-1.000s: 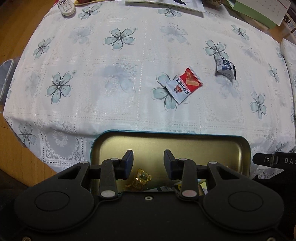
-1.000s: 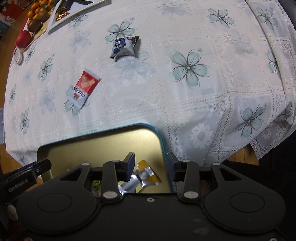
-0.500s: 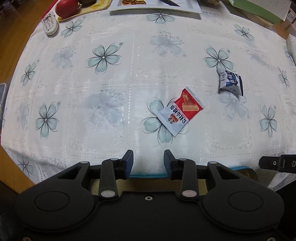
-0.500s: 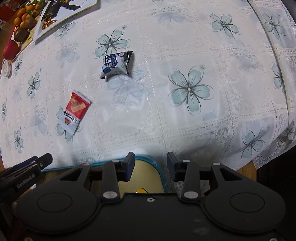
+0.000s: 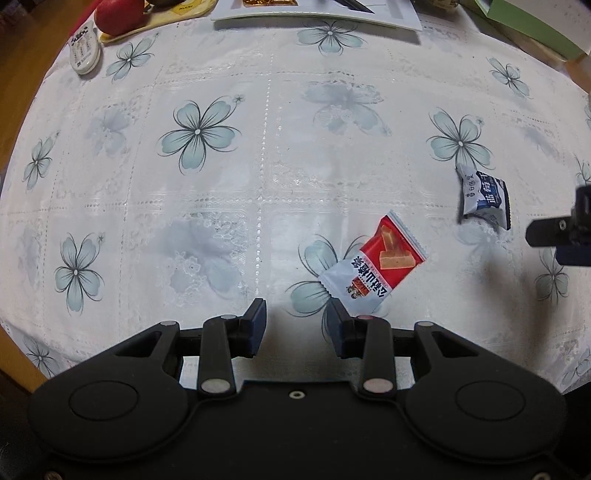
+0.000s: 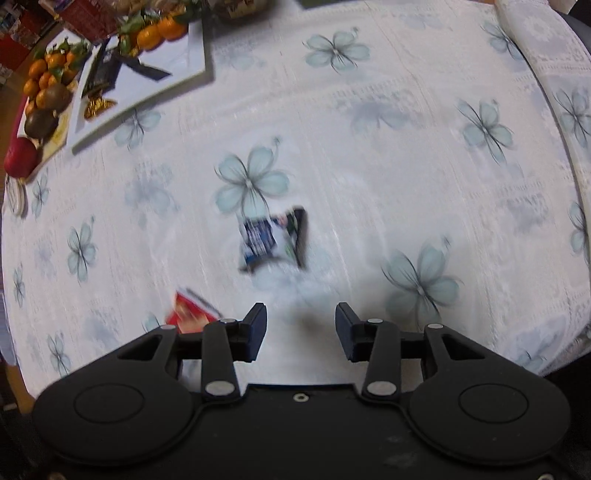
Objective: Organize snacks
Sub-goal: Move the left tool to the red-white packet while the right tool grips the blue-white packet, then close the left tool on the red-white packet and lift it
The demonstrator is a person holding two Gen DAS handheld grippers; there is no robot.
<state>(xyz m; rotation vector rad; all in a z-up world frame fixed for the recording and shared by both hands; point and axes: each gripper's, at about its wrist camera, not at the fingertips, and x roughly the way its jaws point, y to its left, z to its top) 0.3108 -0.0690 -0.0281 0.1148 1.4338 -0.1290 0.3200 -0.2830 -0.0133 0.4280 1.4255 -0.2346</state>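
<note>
A red and white snack packet [image 5: 373,269] lies on the flowered tablecloth, just ahead and right of my open, empty left gripper [image 5: 297,325]. A blue and white snack packet [image 5: 484,197] lies farther right. In the right wrist view the blue and white packet [image 6: 273,238] lies just ahead of my open, empty right gripper [image 6: 301,326], and the red packet [image 6: 190,314] shows partly behind its left finger. The right gripper's tip [image 5: 557,232] enters the left wrist view at the right edge. The tin is out of view.
A white tray [image 6: 144,88] with dark items, a fruit plate with oranges [image 6: 48,85] and a red apple [image 6: 20,157] stand at the far left. A white remote [image 5: 85,51] lies at the far left; a green box [image 5: 532,26] at the far right.
Both grippers have moved forward over the table, away from the gold tin with its snacks, which has dropped out of view. Both packets are now closer. Both stay open.
</note>
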